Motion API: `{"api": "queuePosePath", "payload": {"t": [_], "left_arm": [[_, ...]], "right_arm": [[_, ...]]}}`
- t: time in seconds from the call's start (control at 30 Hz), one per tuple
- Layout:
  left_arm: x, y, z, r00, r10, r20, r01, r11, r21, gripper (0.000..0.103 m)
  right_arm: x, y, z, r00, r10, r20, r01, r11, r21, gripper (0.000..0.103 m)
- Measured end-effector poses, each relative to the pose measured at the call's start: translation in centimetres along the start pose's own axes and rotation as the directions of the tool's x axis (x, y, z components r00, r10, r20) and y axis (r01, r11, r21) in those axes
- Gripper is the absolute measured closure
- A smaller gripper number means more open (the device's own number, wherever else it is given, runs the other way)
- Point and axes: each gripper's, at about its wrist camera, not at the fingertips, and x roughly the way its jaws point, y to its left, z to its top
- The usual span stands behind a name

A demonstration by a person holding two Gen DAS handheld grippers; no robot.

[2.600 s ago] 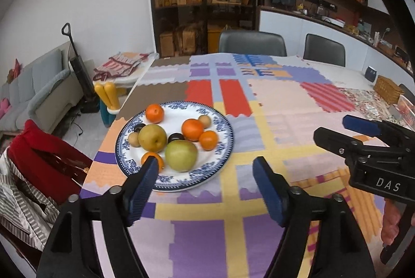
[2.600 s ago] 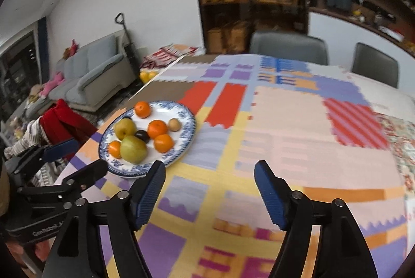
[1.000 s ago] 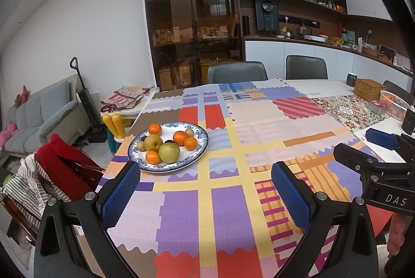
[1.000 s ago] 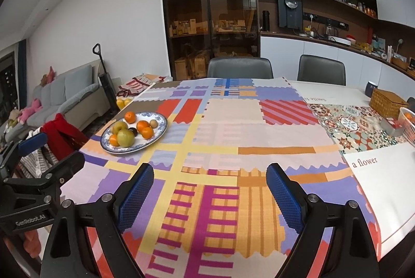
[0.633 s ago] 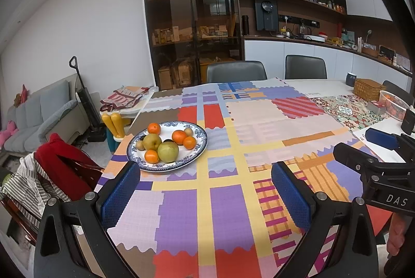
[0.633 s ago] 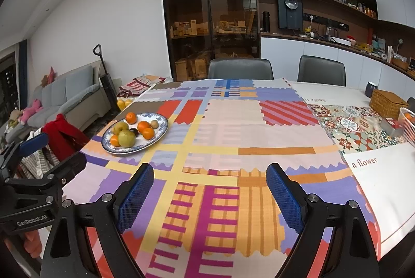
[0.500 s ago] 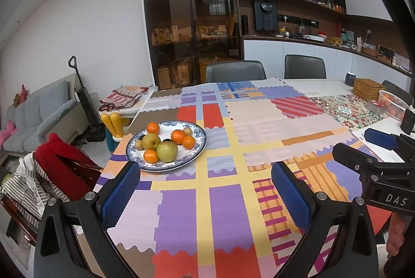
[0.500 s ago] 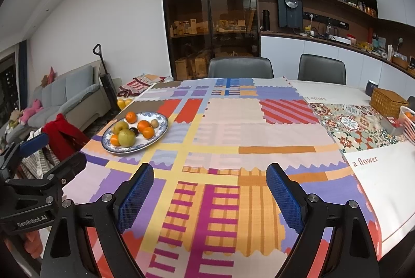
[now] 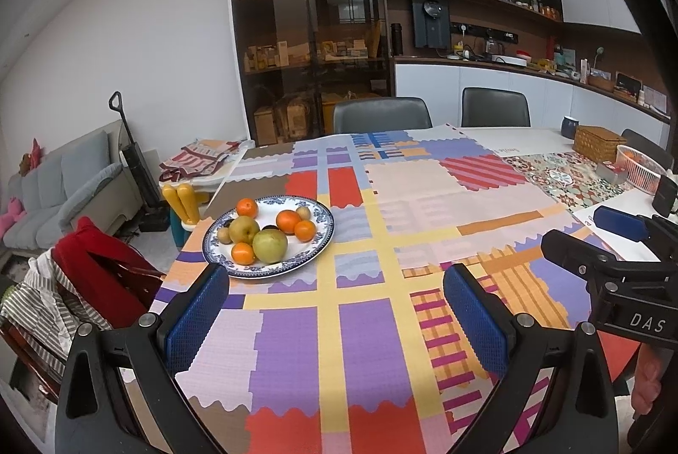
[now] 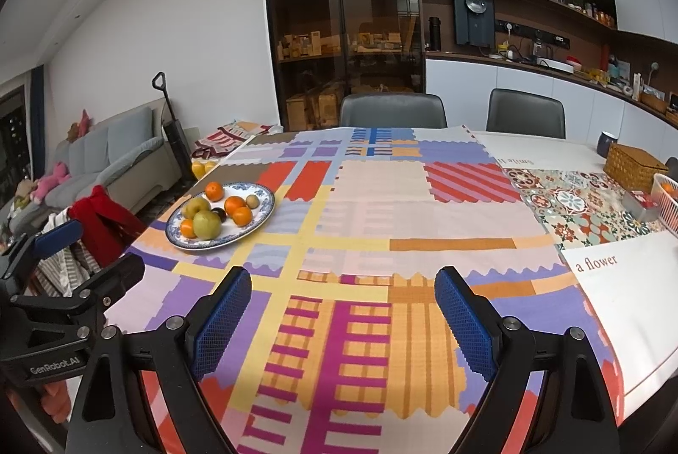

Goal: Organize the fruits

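On the bench's (image 9: 423, 200) left side, every visible fruit (image 9: 270, 245) sits gathered on the blue-rimmed plate (image 9: 324, 238), so the sorting looks essentially done. Left gripper (image 9: 334, 310) and right gripper (image 10: 339, 310) hover wide open, holding nothing, well apart from it.

The plate (image 9: 325, 226) looks like glazed ceramic, glossy white with blue print, and lies on a matt woven patchwork tablecloth (image 9: 381, 344). The fruit on the plate has smooth skin with a slight sheen. The left gripper (image 9: 337, 312) has matt black plastic arms, metal screws and blue rough-textured pads (image 9: 195, 316). Far right of the plate stands a woven wicker box (image 9: 599, 142).
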Motion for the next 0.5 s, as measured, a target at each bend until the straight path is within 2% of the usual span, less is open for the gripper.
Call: {"api": "queuePosePath", "payload": {"t": [0.5], "left_arm": [[0.18,0.28,0.08,1.000,0.003,0.002,-0.003,1.000,-0.003,0.000]], "right_arm": [[0.09,0.01,0.00,1.000,0.003,-0.004,-0.003,1.000,-0.005,0.014]]}}
